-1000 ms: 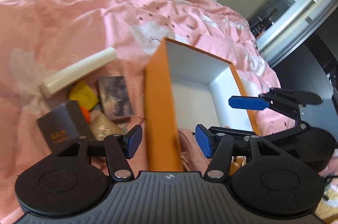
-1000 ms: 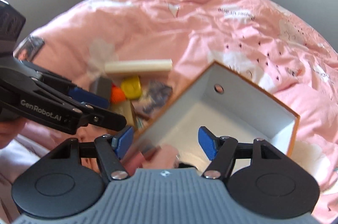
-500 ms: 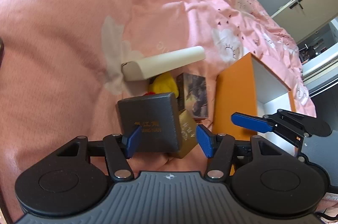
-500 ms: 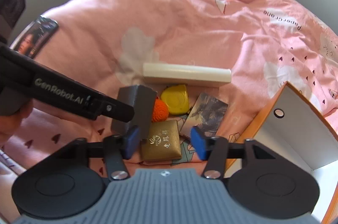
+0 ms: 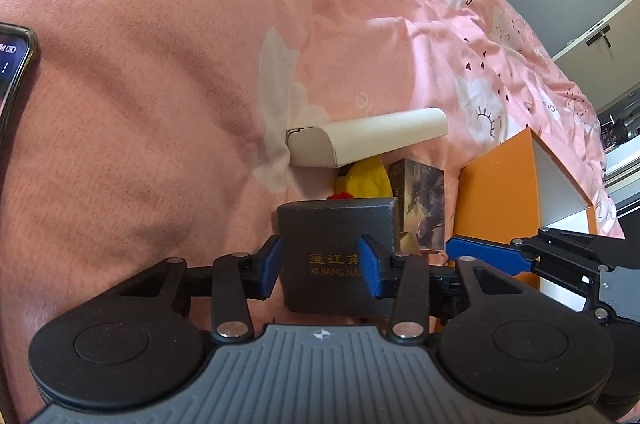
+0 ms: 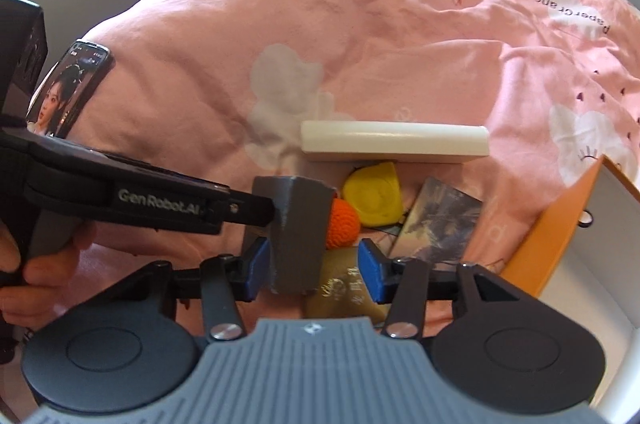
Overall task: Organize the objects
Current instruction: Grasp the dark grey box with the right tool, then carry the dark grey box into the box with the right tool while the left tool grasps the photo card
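A dark grey box with gold lettering [image 5: 336,228] leans on a pile on the pink quilt. My left gripper [image 5: 322,268] has its jaws closing around that box: the left pad meets its left edge and the right pad lies over its lettered face. One left finger [image 6: 240,212] touches the grey box [image 6: 296,236]. My right gripper [image 6: 312,270] has its jaws opening over the grey box and a gold box [image 6: 344,296], pressing neither. One right finger [image 5: 488,256] shows at the right.
The pile holds a long white box [image 6: 392,142], a yellow pad [image 6: 372,200], an orange knitted ball [image 6: 344,228] and a picture-printed box [image 6: 440,224]. An orange box with a white inside [image 5: 496,192] stands at the right. A phone [image 6: 68,92] lies at the left.
Both views swung from the orange box to the pile and came down close to it. The left jaws narrowed around the grey box. The right jaws are narrower than a second ago.
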Tool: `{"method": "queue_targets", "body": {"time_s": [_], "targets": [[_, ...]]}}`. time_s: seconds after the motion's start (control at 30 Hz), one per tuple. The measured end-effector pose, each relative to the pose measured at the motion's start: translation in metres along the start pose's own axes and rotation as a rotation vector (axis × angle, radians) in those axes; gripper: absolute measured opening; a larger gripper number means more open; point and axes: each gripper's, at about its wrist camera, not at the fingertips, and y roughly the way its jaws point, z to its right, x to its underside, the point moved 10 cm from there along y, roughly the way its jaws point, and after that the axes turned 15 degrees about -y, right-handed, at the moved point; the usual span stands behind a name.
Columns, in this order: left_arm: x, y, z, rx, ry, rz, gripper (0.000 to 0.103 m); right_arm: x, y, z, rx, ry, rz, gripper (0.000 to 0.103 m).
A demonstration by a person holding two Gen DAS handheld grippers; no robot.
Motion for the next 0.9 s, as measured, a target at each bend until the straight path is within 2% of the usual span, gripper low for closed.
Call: {"method": "queue_targets", "body": {"time_s": [0.13,0.3,0.33,0.37,0.4,0.63,0.77,0.9], "targets": [[0.000,0.001,-0.003,-0.029,0.018,0.006,0.042,-0.004,0.017,0.004,-0.036,0.044,-0.019,0.051],[-0.002,0.002,-0.005,-0.035,0.019,0.009,0.041,-0.003,0.037,0.004,-0.100,0.102,-0.046,0.050],[-0.002,0.002,-0.005,-0.036,0.019,0.009,0.041,-0.003,0.039,0.004,-0.111,0.116,-0.047,0.049],[-0.002,0.002,-0.006,-0.036,0.021,0.010,0.041,-0.003,0.040,0.003,-0.126,0.130,-0.045,0.043],[-0.002,0.002,-0.005,-0.036,0.024,0.011,0.041,-0.002,0.040,0.002,-0.134,0.139,-0.044,0.043],[-0.004,-0.006,0.007,0.011,0.054,0.020,0.042,-0.004,0.018,0.003,-0.074,0.119,0.000,0.040],[-0.008,-0.015,0.023,0.081,0.064,0.026,0.044,-0.007,-0.008,0.013,-0.031,0.115,0.045,0.040],[-0.012,-0.018,0.043,0.151,0.076,-0.005,0.047,-0.006,-0.038,0.029,0.023,0.131,0.094,0.039]]}}
